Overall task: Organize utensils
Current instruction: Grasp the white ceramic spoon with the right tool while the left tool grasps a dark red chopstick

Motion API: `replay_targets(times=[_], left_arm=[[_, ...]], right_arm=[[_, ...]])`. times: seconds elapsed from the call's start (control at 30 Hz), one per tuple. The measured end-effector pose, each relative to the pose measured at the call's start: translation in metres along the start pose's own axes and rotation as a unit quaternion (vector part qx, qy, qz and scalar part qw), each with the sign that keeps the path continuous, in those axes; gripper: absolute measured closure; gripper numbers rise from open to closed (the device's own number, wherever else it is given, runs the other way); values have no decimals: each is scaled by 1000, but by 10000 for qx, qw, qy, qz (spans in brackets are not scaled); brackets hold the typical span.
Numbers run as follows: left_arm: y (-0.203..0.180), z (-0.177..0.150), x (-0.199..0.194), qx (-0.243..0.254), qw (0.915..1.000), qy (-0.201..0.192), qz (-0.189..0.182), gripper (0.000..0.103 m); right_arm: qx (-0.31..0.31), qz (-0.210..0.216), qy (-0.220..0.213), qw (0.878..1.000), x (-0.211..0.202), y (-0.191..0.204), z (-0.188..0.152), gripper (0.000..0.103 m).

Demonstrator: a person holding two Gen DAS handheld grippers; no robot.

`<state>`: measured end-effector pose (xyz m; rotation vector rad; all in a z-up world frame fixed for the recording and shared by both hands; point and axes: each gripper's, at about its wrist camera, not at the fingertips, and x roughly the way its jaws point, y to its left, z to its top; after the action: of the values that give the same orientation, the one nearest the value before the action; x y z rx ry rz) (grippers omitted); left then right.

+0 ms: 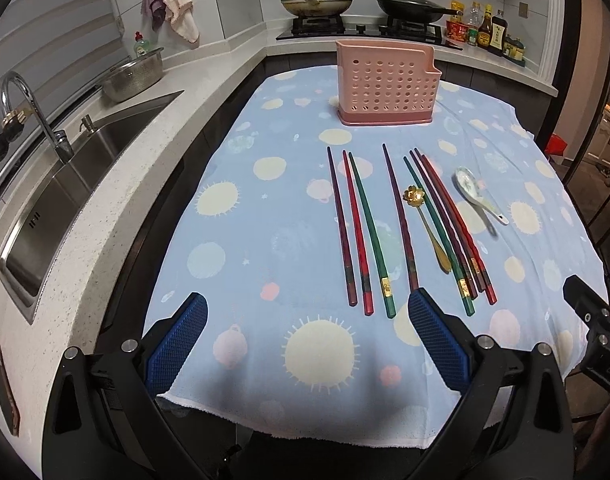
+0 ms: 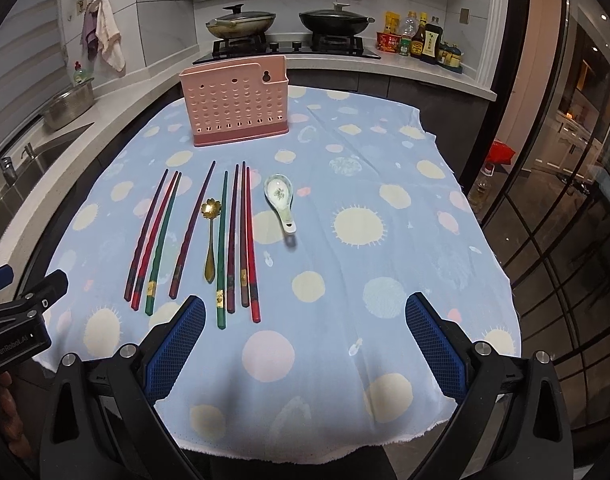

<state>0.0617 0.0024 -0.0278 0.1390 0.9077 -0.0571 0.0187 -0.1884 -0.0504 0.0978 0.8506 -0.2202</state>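
Note:
Several red, green and purple chopsticks [image 1: 359, 228] [image 2: 161, 240] lie side by side on the blue patterned cloth [image 1: 265, 216] [image 2: 365, 280]. A gold flower spoon [image 1: 427, 226] [image 2: 210, 236] lies among them. A white ceramic spoon [image 1: 477, 194] [image 2: 281, 200] lies to their right. A pink perforated utensil holder [image 1: 387, 84] [image 2: 237, 102] stands upright at the far side. My left gripper [image 1: 307, 312] is open and empty near the table's front edge, before the chopstick ends. My right gripper [image 2: 305, 314] is open and empty, right of the chopsticks.
A steel sink [image 1: 65, 188] with a tap [image 1: 29, 108] and a metal colander [image 1: 135, 76] lie to the left. A stove with two lidded pans [image 2: 241, 22] and sauce bottles [image 2: 421, 40] stand behind the table. A glass door [image 2: 565, 180] is at the right.

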Motion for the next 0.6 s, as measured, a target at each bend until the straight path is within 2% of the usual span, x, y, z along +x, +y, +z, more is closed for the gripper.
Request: replay_targets(times=[0.2,0.4,0.6], left_arm=[[-3,17,29,30,9999,169,-2,7],[7,32,71,-246,9981,529,-175,7],[12,36,109,-292,9964,777,-178,7]], right_arm=[[39,58,93,9999,30,1,21,7],[111,35,108,9999,65,-1,47,7],[236,98,163,9995,100,-4,72,21]])
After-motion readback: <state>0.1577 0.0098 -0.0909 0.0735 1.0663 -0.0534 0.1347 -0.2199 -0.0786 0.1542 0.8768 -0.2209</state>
